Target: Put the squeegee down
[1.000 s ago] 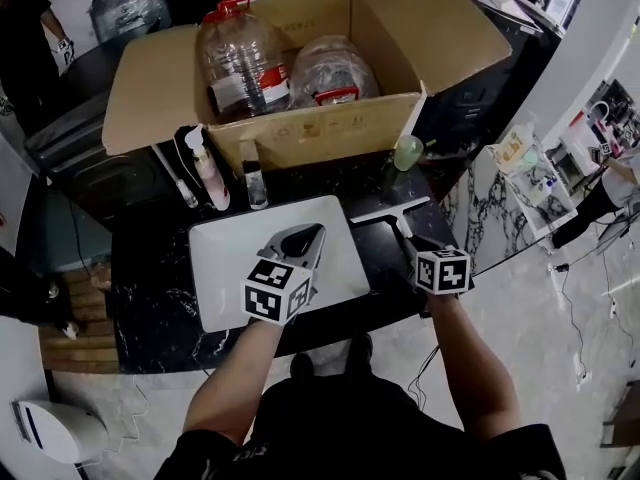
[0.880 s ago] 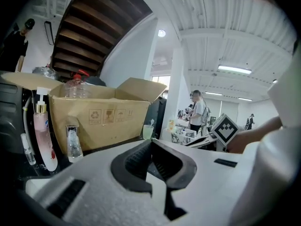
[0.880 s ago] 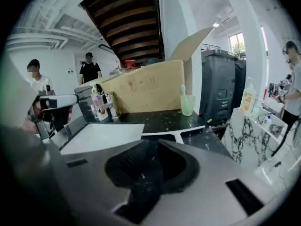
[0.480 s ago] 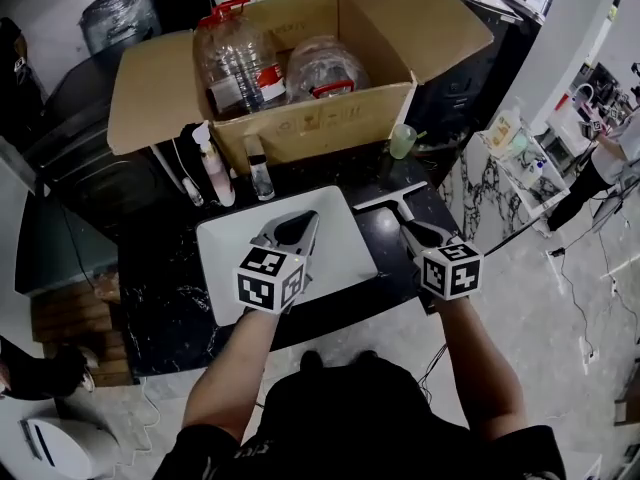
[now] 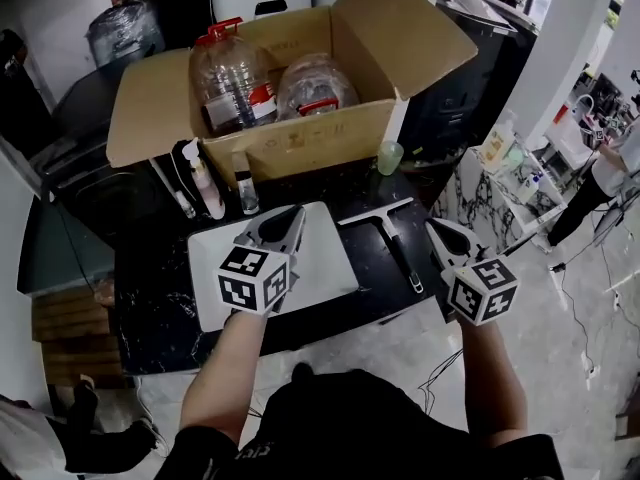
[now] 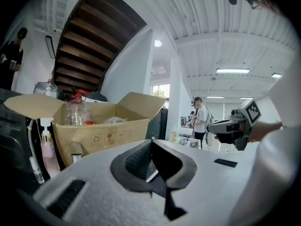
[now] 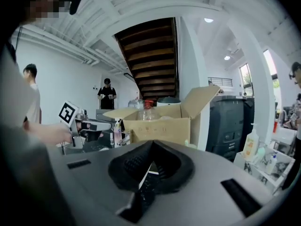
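The squeegee [image 5: 392,243] lies flat on the black table [image 5: 160,308], blade toward the box, handle toward me. My right gripper [image 5: 432,225] hangs to the right of it, apart from the handle, shut with nothing between its jaws; in the right gripper view the jaws [image 7: 151,142] meet at the tip. My left gripper [image 5: 297,211] hovers over the white board [image 5: 325,263], shut and empty, as the left gripper view [image 6: 151,140] also shows.
An open cardboard box [image 5: 300,138] with large plastic water jugs [image 5: 225,78] stands at the table's back. In front of it are a pink spray bottle [image 5: 205,183], a small bottle [image 5: 247,196] and a green cup [image 5: 389,156]. The table edge drops off at the right.
My right gripper has let go of the squeegee handle, risen up and to the right, and shut. The squeegee stays on the table. My left gripper has lifted a little.
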